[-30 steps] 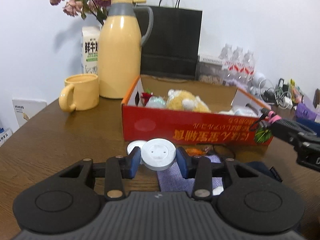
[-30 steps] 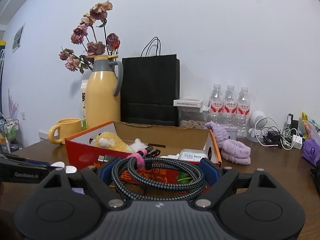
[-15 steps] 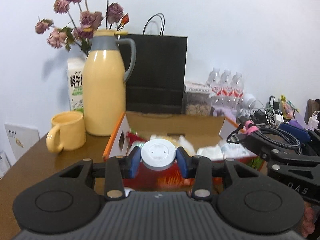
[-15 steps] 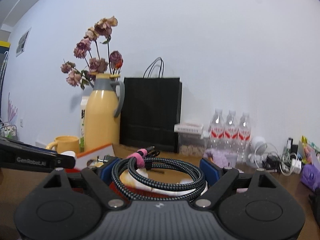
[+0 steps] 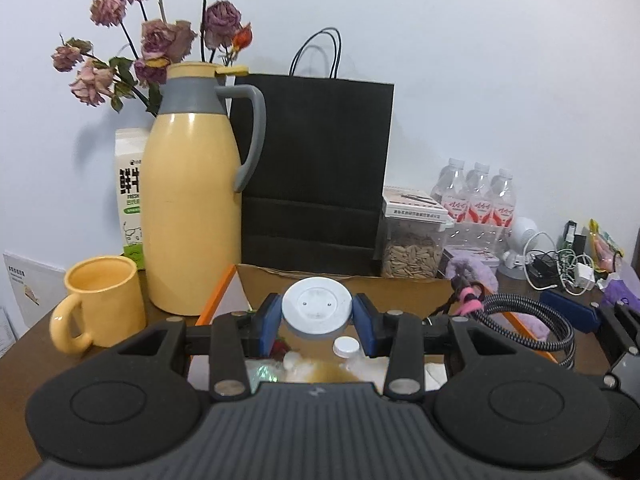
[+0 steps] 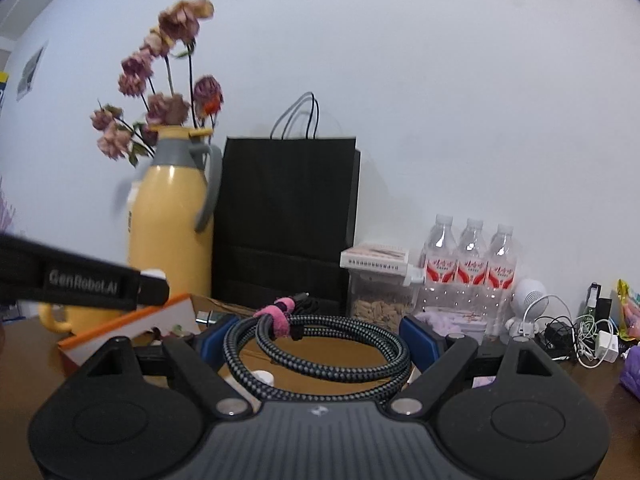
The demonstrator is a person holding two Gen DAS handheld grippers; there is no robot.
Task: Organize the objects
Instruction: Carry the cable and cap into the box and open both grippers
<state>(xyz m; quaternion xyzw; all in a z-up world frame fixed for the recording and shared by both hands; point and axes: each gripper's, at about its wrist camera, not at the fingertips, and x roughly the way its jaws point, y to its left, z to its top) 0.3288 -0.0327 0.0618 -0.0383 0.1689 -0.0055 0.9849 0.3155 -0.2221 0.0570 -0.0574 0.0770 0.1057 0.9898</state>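
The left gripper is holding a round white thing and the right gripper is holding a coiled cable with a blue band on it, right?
Almost. The band on the coiled cable is pink, not blue; the right wrist view shows it. The rest holds: the left gripper is holding the round white thing, and the right gripper holds the cable.

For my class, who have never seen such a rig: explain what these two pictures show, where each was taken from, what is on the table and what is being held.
No robot here: a person carries a two-finger gripper in each hand, each with a camera looking along its fingers. The black shape at the bottom of each picture is the gripper itself.

The left camera shows the left gripper clamped on a white disc. The right camera shows the right gripper clamped on a coiled cable.

Both hover above an open cardboard box on a brown table. Behind it stand a yellow mug, a yellow flask, a black bag, water bottles and chargers.
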